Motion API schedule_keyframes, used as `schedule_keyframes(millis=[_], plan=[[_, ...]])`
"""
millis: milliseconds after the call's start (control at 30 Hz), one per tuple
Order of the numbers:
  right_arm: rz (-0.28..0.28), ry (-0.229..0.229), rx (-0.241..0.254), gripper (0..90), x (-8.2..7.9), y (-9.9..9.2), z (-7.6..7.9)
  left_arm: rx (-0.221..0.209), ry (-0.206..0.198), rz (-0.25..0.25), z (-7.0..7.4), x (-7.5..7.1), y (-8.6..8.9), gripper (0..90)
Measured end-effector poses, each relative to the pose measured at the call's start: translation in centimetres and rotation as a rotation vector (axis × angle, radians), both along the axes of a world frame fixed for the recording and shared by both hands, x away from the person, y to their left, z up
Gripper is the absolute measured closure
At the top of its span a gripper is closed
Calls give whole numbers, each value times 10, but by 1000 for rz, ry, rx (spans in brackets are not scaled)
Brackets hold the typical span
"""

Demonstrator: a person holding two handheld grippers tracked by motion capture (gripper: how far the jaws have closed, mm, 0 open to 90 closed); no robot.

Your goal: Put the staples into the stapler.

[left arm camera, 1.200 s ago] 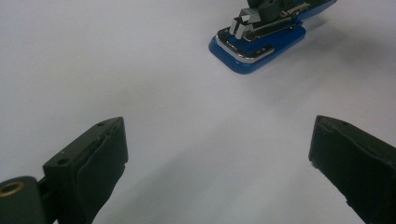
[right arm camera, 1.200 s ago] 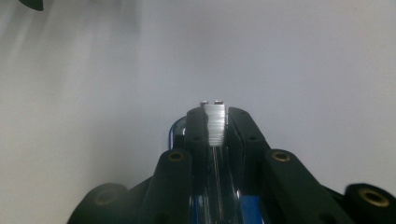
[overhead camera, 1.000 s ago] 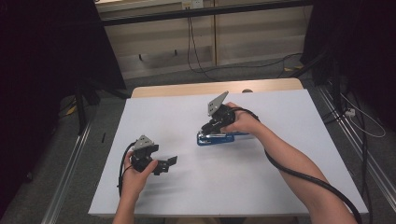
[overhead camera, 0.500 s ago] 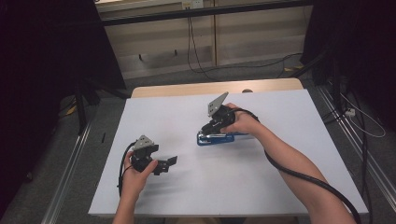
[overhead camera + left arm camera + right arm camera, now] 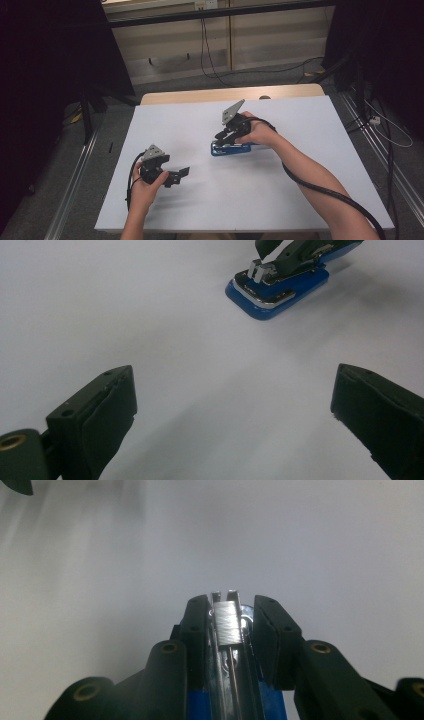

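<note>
A blue stapler (image 5: 230,149) lies on the white table (image 5: 310,125), right of centre, its top arm raised off the base. My right gripper (image 5: 225,137) reaches down over it from the right. In the right gripper view the staple magazine (image 5: 227,625) sits between the jaws of my right gripper (image 5: 227,605). These jaws have just been opening, and a thin gap shows beside the right pad (image 5: 265,625). My left gripper (image 5: 181,175) hovers low at the table's front left, open, nothing between its jaws. The left gripper (image 5: 232,385) faces the stapler (image 5: 277,287) from a distance.
A wooden strip (image 5: 230,94) runs along the table's far edge. Metal rails (image 5: 75,175) flank the table on both sides. Cables (image 5: 210,60) lie on the floor beyond it. White tabletop stretches between the two grippers.
</note>
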State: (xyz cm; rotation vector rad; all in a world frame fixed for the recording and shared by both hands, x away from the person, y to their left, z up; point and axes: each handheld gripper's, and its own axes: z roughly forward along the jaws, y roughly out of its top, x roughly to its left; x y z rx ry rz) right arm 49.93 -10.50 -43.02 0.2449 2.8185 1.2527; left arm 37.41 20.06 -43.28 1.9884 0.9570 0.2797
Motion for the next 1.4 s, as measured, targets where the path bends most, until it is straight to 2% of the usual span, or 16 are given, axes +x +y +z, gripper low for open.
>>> schedule_keyframes(millis=[267, 467, 733, 833, 900, 967, 1100, 1233, 1400], plan=[[-76, -9, 55, 556, -9, -19, 10, -4, 3, -12, -1, 2, -3, 49], [-190, 7, 102, 437, -16, -43, 17, -11, 8, -22, -2, 4, -8, 49], [-308, -12, 92, 299, -32, -68, 20, -12, 4, -32, -1, 5, -14, 49], [-358, 9, 113, 267, -37, -76, 21, -16, 0, -27, 0, 5, -14, 49], [-381, 4, 110, 237, -40, -80, 21, -15, -3, -27, 1, 6, -13, 50], [-399, -23, 93, 222, -44, -83, 22, -22, -8, -21, 2, 6, -13, 50], [-431, -47, 104, 189, -54, -89, 22, -24, -12, -24, 4, 6, -14, 50], [-466, -54, 106, 152, -63, -97, 22, -27, -14, -31, 4, 6, -17, 49], [-474, -63, 98, 136, -76, -106, 18, -29, -15, -33, 4, 6, -18, 50]])
